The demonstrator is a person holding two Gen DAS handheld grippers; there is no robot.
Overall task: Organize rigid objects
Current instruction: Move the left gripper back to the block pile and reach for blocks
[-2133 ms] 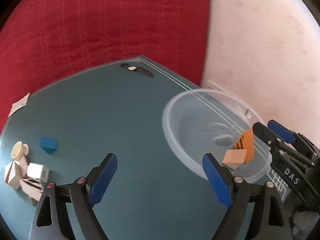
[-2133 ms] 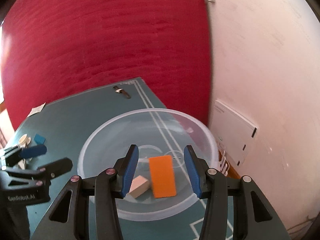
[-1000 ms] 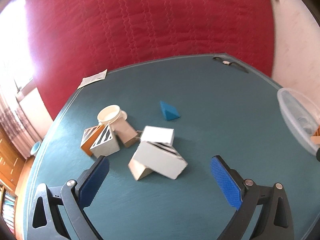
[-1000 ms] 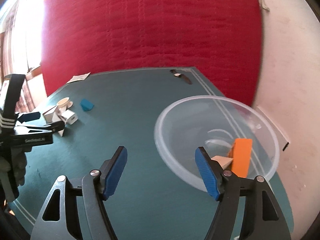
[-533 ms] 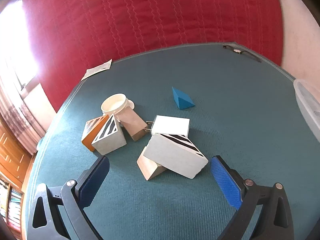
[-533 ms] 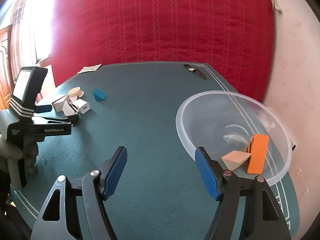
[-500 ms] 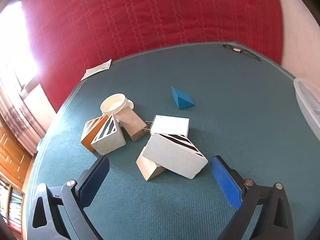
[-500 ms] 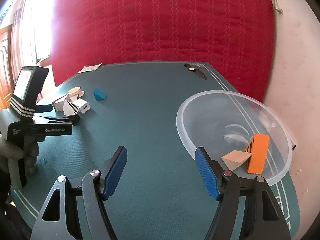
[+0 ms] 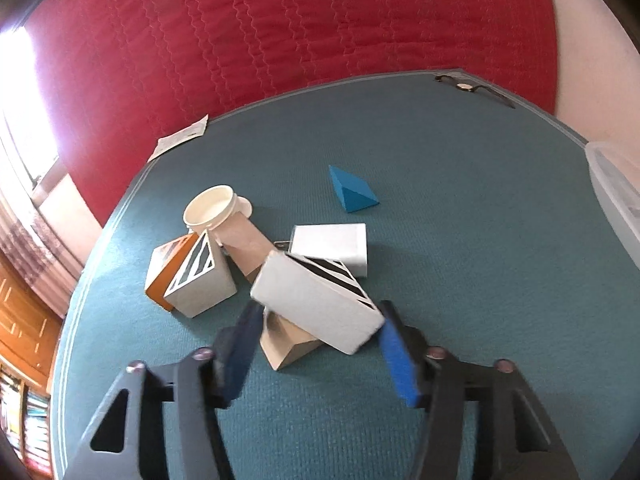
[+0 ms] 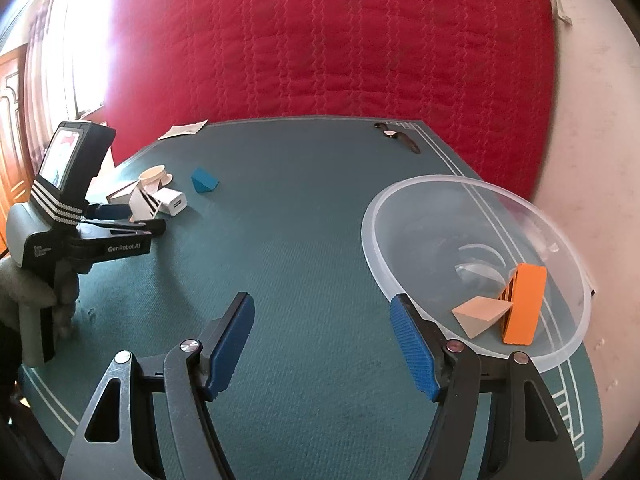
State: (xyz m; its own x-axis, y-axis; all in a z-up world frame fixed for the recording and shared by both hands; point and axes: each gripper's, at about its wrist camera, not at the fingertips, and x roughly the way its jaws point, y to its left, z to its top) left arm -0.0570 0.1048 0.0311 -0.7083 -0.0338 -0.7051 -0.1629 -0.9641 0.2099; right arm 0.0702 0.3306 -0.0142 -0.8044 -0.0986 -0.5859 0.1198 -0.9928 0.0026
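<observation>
In the left wrist view my left gripper (image 9: pixel 316 350) stands with its jaws on either side of a white striped block (image 9: pixel 320 308) that leans on a tan block (image 9: pixel 286 346); the blue pads are close to its ends and blurred. Behind lie a white charger (image 9: pixel 332 246), a white-and-orange striped block (image 9: pixel 192 276), a cream cup (image 9: pixel 210 206) and a blue wedge (image 9: pixel 352 192). In the right wrist view my right gripper (image 10: pixel 324 346) is open and empty over the mat, left of the clear bowl (image 10: pixel 400 204) holding an orange block (image 10: pixel 524 304) and a tan wedge (image 10: pixel 480 314).
A teal mat (image 10: pixel 300 220) covers the table. A wristwatch (image 10: pixel 396 136) lies at its far edge and a paper slip (image 10: pixel 184 130) at the far left. A red quilted cover (image 10: pixel 320 40) hangs behind. The left gripper's body (image 10: pixel 76 224) stands at the left.
My left gripper has moved in on the block pile and its jaws have narrowed around the white striped block. My right gripper has stayed put, still open.
</observation>
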